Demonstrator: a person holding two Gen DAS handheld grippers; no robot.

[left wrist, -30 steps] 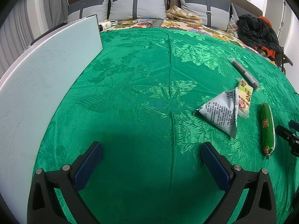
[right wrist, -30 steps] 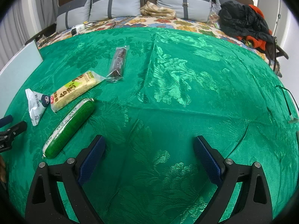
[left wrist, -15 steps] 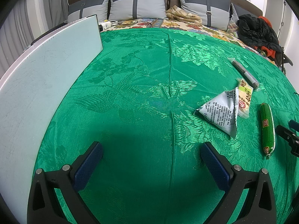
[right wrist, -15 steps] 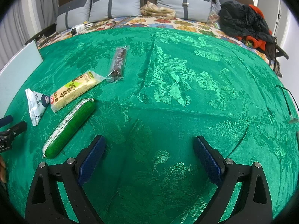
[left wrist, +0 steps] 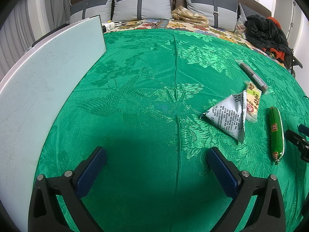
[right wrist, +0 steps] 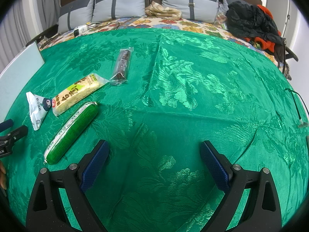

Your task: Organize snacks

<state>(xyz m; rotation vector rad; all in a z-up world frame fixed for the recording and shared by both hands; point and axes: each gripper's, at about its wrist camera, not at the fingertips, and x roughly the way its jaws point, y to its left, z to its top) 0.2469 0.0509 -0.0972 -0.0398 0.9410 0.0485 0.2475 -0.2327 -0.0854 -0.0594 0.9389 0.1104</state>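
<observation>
Several snacks lie on the green cloth (left wrist: 146, 100). A white triangular packet (left wrist: 228, 117), a yellow-green bar (left wrist: 252, 101), a green sausage (left wrist: 276, 132) and a dark wrapped stick (left wrist: 254, 76) sit right of my left gripper (left wrist: 156, 166), which is open and empty. In the right wrist view the same green sausage (right wrist: 72, 131), yellow-green bar (right wrist: 79, 93), white packet (right wrist: 39, 108) and dark stick (right wrist: 123, 64) lie to the left of my right gripper (right wrist: 154, 160), which is open and empty.
A pale board (left wrist: 42, 77) stands along the left side of the cloth. Grey pillows (left wrist: 143, 5), a folded beige cloth (left wrist: 190, 15) and a black and orange jacket (left wrist: 266, 32) lie at the back. A thin cable (right wrist: 298, 108) lies at the far right.
</observation>
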